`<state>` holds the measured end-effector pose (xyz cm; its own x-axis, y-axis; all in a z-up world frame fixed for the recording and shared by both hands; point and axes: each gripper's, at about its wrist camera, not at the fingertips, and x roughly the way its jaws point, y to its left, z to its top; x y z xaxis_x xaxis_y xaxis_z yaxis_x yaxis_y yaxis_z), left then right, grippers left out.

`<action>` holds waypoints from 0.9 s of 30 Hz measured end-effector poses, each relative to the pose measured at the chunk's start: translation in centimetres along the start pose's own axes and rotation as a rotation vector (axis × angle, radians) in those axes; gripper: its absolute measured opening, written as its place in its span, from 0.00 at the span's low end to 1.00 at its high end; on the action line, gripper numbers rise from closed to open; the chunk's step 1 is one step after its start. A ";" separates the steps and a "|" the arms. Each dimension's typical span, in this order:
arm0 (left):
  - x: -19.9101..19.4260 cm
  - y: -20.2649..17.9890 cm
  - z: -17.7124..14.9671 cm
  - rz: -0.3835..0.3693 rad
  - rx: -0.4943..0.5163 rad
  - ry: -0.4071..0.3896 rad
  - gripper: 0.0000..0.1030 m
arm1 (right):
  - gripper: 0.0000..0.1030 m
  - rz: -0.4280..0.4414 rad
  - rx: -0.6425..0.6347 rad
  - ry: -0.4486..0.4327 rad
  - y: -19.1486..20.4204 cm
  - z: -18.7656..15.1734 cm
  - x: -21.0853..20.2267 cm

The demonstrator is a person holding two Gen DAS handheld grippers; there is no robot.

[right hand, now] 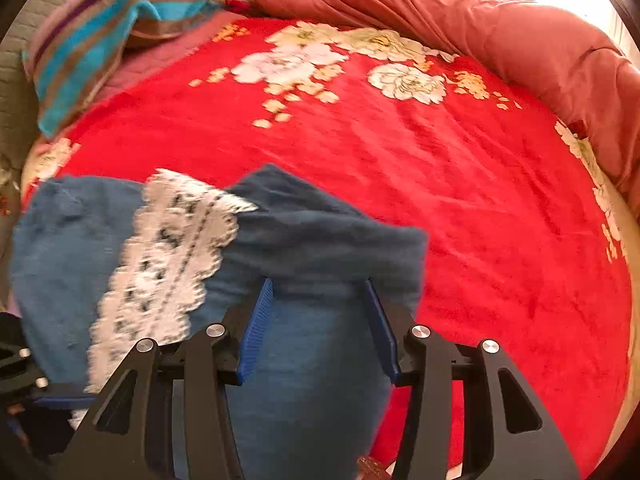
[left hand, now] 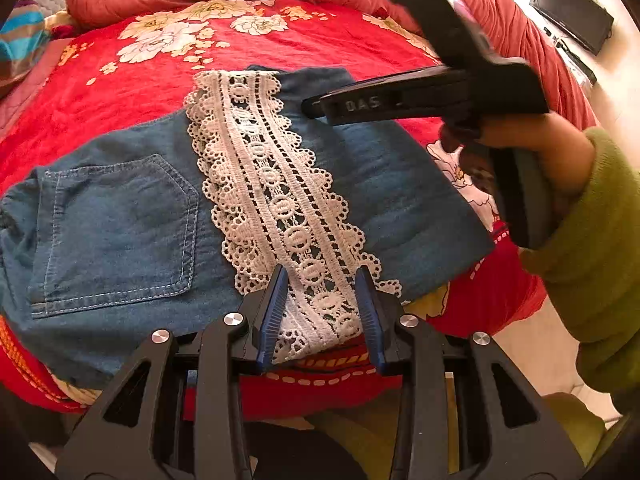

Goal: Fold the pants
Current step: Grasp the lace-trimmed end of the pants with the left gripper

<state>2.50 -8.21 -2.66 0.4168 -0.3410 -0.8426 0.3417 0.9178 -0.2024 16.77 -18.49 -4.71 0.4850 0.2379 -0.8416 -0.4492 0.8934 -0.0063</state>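
Blue denim pants (left hand: 120, 220) lie flat on the bed, back pocket at the left, with a white lace band (left hand: 280, 184) running across them. My left gripper (left hand: 322, 312) stands open at the bed's near edge. The lace end lies flat between its blue pads (left hand: 276, 312), which do not press on it. My right gripper (left hand: 312, 106) reaches in from the right, low over the denim's far part. In the right wrist view the blurred pants (right hand: 320, 240) and lace (right hand: 168, 248) fill the lower left. The right gripper (right hand: 320, 292) is open over the denim, both ribbed pad faces showing.
A red floral blanket (left hand: 280, 40) covers the bed. A rolled reddish quilt (right hand: 440, 12) lies along the far and right sides, and a striped cloth (right hand: 100, 32) sits at the far left. A hand in a green sleeve (left hand: 600, 220) holds the right gripper. A black box (left hand: 572, 12) stands beyond the bed.
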 end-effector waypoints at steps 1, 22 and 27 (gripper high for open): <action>0.0 0.1 0.0 -0.003 -0.004 0.000 0.27 | 0.46 0.002 0.012 0.008 -0.3 0.0 0.4; -2.0 1.3 -0.2 0.006 -0.061 -0.048 0.38 | 0.60 0.071 0.131 -0.071 -1.2 -0.9 -2.3; -3.4 2.0 0.1 0.032 -0.077 -0.087 0.43 | 0.65 0.088 0.142 -0.110 -1.0 -1.4 -4.5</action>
<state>1.85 -5.24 -0.18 0.4993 -0.3247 -0.8033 0.2627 0.9402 -0.2167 13.98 -20.96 -1.68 0.5307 0.3508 -0.7715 -0.3871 0.9102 0.1475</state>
